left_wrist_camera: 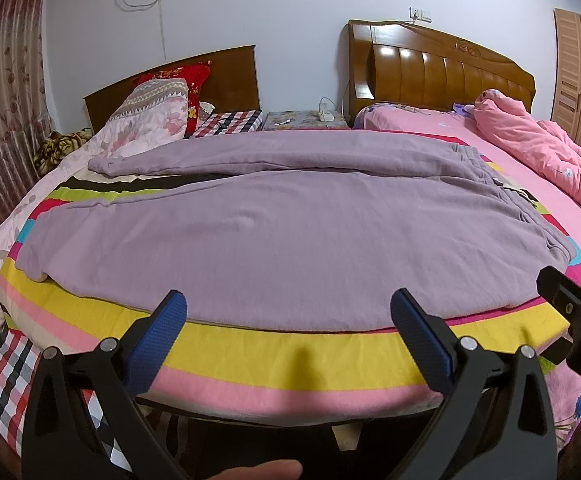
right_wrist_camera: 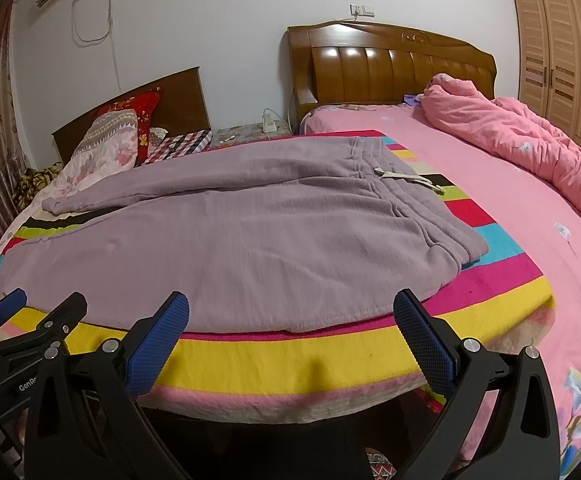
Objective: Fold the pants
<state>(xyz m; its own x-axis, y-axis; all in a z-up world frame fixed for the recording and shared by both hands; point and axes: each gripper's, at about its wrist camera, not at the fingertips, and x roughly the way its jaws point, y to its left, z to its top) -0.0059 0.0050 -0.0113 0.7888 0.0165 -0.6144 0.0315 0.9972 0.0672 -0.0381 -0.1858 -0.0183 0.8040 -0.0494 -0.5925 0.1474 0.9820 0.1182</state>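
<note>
Lilac pants [left_wrist_camera: 274,224] lie flat on a striped multicolour blanket [left_wrist_camera: 290,348], waistband to the right, two legs stretching left. They also show in the right wrist view [right_wrist_camera: 226,236], with a pale drawstring [right_wrist_camera: 406,178] at the waistband. My left gripper [left_wrist_camera: 288,308] is open and empty, just short of the pants' near edge. My right gripper [right_wrist_camera: 290,310] is open and empty, also at the near edge, closer to the waistband. The right gripper shows at the right in the left wrist view [left_wrist_camera: 570,284]; the left gripper shows at the left in the right wrist view [right_wrist_camera: 46,300].
The blanket lies on a bed with a pink sheet [right_wrist_camera: 502,216] and a bunched pink duvet [right_wrist_camera: 530,140] at the right. Pillows [left_wrist_camera: 150,116] and a checked cloth [left_wrist_camera: 230,122] sit at the far left. Wooden headboards [left_wrist_camera: 442,72] and a wardrobe [right_wrist_camera: 562,64] stand behind.
</note>
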